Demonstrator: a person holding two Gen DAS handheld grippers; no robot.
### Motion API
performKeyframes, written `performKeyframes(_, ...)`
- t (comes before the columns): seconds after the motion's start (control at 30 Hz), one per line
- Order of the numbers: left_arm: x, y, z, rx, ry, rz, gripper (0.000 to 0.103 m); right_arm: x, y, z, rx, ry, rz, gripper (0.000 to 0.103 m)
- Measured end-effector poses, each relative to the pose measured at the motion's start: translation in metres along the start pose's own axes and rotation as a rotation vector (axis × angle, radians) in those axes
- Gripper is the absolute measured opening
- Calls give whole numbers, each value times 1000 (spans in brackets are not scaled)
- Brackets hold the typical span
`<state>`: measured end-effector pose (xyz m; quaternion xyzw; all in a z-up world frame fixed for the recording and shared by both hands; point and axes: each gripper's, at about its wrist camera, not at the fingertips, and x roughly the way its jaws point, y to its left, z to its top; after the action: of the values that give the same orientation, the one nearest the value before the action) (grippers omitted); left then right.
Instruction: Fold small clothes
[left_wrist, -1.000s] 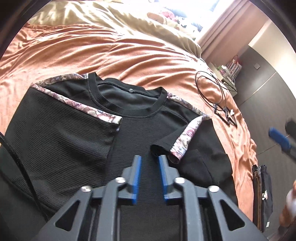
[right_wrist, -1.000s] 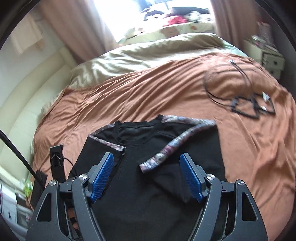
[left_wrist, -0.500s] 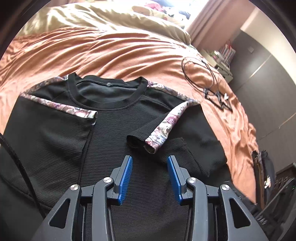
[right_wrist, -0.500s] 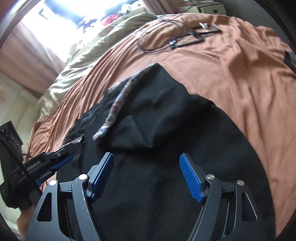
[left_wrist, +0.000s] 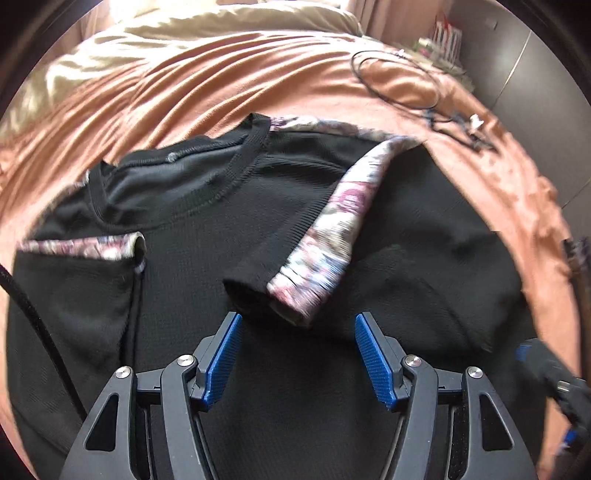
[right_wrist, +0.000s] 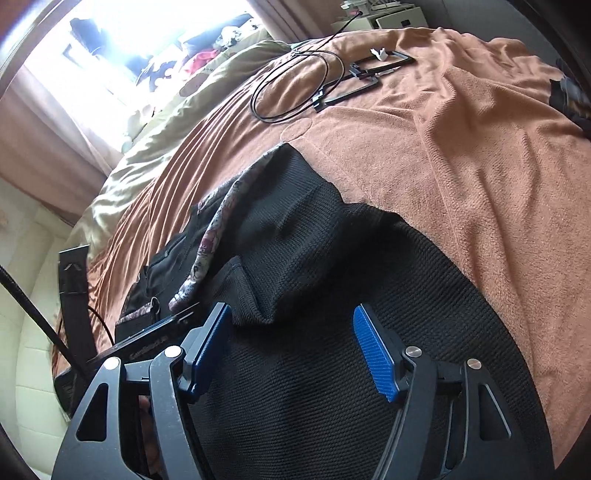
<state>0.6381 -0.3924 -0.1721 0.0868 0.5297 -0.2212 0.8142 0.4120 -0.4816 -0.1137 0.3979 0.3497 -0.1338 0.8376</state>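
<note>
An orange blanket (left_wrist: 221, 85) covers the bed; the black shirt (left_wrist: 184, 295) lies flat on it, collar toward 12 o'clock, long axis running 12 to 6. The left gripper (left_wrist: 297, 354) has just been widening and holds nothing; the right gripper (right_wrist: 291, 354), wide, narrows slightly, also holding nothing. The folded-in sleeve (left_wrist: 325, 236) could spring open if snagged.

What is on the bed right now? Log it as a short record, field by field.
surface: orange blanket on a bed
garment: black T-shirt lying flat, neckline away from the camera
sleeves: both folded in over the body, floral cuff on top
left gripper: open over the shirt, jaws just opened wider, nothing between them
right gripper: open over the shirt's side, holding nothing
other items: black cable coiled farther up the blanket
</note>
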Motion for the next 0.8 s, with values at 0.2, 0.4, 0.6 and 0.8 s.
performKeyframes(0.2, 6, 22, 26, -36, -46, 92, 65, -1, -9, 3, 33, 19, 4, 67)
performKeyframes(0.4, -4, 42, 41, -106, -86, 172, 65, -14, -23, 11, 49, -16, -13, 67)
performKeyframes(0.6, -27, 21, 39, -105, -122, 112, 65, -25, -44, 12, 95, -32, -21, 65)
performKeyframes(0.8, -25, -30, 36, -54, -74, -8, 65, -32, -60, 12, 158, -39, 3, 50)
